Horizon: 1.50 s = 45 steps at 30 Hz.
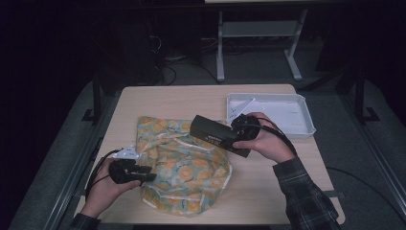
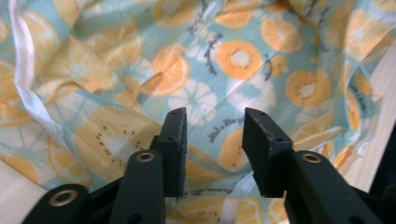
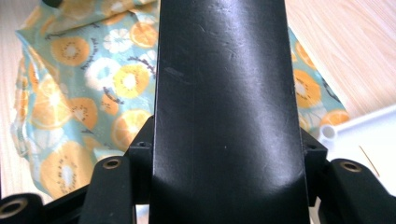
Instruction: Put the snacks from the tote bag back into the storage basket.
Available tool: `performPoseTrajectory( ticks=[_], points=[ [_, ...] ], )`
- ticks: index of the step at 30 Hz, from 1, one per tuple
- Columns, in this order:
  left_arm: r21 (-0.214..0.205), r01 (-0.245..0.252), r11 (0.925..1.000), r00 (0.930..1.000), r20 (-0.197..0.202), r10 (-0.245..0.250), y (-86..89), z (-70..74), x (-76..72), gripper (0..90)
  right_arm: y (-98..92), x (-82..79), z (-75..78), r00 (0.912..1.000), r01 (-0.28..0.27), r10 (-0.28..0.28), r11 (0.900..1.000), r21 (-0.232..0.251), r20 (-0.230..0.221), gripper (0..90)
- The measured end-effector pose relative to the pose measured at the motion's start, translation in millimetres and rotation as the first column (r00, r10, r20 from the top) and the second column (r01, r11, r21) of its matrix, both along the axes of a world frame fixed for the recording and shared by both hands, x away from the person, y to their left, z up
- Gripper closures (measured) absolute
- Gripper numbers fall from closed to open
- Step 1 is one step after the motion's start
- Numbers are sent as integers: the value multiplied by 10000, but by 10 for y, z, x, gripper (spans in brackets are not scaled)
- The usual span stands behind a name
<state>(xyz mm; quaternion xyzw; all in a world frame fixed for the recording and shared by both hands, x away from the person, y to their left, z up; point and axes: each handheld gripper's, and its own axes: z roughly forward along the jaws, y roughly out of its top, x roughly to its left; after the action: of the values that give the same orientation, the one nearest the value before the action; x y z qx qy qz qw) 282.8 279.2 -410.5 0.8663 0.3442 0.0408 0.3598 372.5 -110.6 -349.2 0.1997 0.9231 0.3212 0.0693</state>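
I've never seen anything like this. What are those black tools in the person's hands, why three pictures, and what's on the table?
No machine here: a person holds a hand-held gripper in each hand. One picture looks down from above the table; the other two come from cameras riding on the grippers, looking along their black jaws. The left gripper has its jaws apart, nothing between them, above a fruit-print cloth that lies crumpled on the table. The right gripper is shut on a long black box, held over the cloth. A white tray sits at the table's far right.
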Motion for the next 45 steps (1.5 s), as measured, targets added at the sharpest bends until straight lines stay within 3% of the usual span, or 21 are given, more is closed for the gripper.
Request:
performPoseTrajectory(
  ticks=[8, 20, 30, 38, 45],
  points=[
    [60, 0, 10000, 9993, 369, -2, 106, 79, -38, 429, -193, 72, -67, 9977, 669, -669, 9978, -7, -117, 412],
    [95, -460, 9989, 9974, 565, 454, 344, 93, -159, 343, -526, 277, -97, 9866, 1630, -1630, 9866, 7, 106, 412],
    [42, -1064, 9943, 9923, 643, 1059, 604, 13, -293, 280, -911, 488, -156, 9678, 2519, -2519, 9673, 305, -28, 412],
    [310, -1518, 9879, 9862, 710, 1493, 737, -56, -343, 264, -1148, 685, -206, 9507, 3101, -3101, 9507, -2, -85, 411],
    [363, -1653, 9856, 9838, 763, 1621, 783, -60, -341, 261, -1236, 884, -308, 9350, 3544, -3545, 9350, -170, -86, 410]
  ],
)
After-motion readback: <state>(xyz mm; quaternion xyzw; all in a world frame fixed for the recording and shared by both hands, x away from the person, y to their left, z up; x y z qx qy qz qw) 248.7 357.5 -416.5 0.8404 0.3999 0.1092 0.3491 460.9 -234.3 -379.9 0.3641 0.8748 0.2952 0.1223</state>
